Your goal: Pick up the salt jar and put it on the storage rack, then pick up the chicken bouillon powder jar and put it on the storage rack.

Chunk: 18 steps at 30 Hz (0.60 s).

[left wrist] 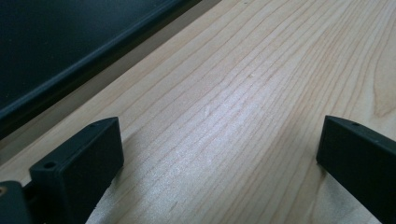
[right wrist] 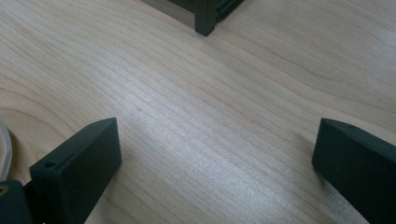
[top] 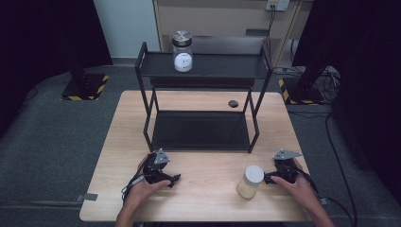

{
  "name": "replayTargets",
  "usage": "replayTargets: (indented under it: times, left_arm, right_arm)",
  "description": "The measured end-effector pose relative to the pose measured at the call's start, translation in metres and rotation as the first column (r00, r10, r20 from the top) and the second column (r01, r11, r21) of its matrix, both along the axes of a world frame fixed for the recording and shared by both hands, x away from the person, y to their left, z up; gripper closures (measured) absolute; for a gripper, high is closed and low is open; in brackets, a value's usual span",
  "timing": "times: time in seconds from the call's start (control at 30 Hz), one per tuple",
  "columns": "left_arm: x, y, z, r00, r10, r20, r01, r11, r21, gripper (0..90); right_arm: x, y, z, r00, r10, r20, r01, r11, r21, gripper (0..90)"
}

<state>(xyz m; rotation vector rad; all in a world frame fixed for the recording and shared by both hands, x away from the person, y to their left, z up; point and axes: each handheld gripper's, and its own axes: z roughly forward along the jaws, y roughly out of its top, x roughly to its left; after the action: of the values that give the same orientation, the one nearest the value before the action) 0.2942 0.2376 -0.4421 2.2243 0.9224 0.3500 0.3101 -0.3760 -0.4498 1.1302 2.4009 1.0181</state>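
The white-lidded jar (top: 250, 181) stands upright on the desk (top: 208, 198), just beside the right hand-held gripper (top: 270, 178), on its left. The left hand-held gripper (top: 174, 178) is well apart from it. Both have jaws wide apart, holding nothing, so the right one is nearer.

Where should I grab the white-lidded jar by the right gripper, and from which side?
Grip the jar around its round body, below the white lid. It stands upright on the table, so a level approach from its right probably suits. The right gripper already sits there, jaws open and empty.
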Motion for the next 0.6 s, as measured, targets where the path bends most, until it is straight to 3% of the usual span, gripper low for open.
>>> replayTargets:
  times: [0.6]
  left_arm:
    - [0.0012, 0.0, -0.0001, 1.0, -0.003, 0.0, 0.003, 1.0, 0.0, 0.0]
  right_arm:
    - [0.0014, -0.0007, 0.0025, 0.9999, -0.001, -0.017, 0.001, 1.0, 0.003, 2.6]
